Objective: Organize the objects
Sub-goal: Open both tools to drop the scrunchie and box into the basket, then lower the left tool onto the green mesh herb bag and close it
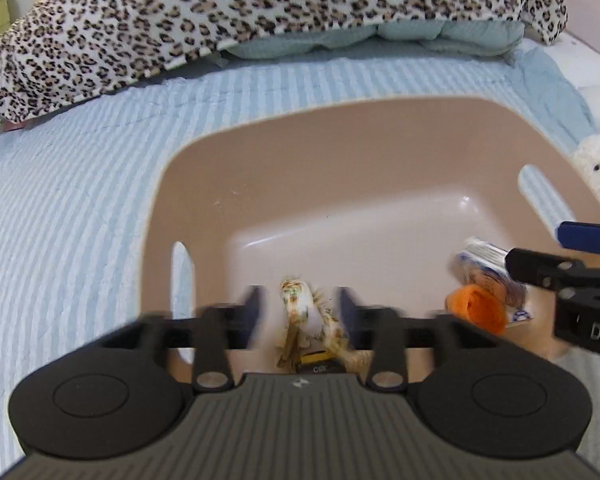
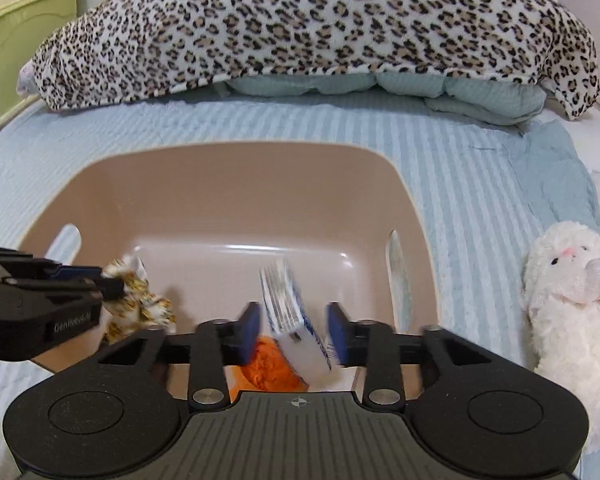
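Tan plastic tub (image 2: 236,184) with slotted handles sits on the striped blue bedspread (image 2: 480,168). Inside, at its near left, lies a crumpled floral cloth (image 1: 304,308); near right, a blue-white packet (image 2: 288,304) over an orange cloth (image 2: 268,364). Left gripper (image 1: 300,312) is spread wide around the floral cloth, untouching. Right gripper (image 2: 294,332) also gapes, flanking the packet without contact.

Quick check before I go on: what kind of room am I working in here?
Most likely a bedroom: the tan basin sits on a bed's striped blue quilt, with a leopard-print blanket heaped behind and a white plush bunny beside it.
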`<state>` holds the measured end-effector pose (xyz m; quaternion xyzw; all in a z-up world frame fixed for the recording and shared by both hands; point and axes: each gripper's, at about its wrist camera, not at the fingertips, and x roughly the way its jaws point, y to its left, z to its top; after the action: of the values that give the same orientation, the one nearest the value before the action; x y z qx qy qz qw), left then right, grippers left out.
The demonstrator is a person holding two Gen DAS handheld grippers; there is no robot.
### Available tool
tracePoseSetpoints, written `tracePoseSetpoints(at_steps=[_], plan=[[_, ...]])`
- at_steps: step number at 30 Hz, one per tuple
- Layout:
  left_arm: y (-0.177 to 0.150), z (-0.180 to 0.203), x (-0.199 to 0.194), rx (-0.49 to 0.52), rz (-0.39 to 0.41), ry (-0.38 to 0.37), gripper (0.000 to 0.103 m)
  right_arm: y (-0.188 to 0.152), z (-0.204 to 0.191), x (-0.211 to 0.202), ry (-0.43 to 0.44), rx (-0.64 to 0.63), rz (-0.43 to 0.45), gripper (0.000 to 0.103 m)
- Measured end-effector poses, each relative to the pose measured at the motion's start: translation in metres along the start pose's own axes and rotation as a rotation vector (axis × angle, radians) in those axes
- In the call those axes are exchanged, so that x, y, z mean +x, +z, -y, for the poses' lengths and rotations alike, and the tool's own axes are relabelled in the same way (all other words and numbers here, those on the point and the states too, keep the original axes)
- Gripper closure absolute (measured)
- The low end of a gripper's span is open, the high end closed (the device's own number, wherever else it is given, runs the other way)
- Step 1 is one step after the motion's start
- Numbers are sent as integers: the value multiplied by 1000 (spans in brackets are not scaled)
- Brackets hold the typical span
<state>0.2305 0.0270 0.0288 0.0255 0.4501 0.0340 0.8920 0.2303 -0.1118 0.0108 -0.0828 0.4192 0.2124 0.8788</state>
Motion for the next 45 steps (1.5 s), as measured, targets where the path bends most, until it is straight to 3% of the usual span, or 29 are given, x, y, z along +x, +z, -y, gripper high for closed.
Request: tracePoseSetpoints(at_steps=[1,5,12,24,31,45], plan=[[1,1,-5,-1,19,1,39,0,-1,-5,-6,3,9,38],[0,4,-30,0,46,-6,28,0,-1,-28,-17,2,33,30],[-13,5,-67,-6,58,-28,23,-22,10,-69,-19,37,38,13],[-67,17,-99,-25,30,-94,21,-90,20,-96,-15,77,-63,10],[-96,27,-85,3,-52,-122,21,-115,12,-93,-13,78,-102,10],[-135,52,-46,76,-212,-231,21,-128,21,-80,-32,91,-131,10]])
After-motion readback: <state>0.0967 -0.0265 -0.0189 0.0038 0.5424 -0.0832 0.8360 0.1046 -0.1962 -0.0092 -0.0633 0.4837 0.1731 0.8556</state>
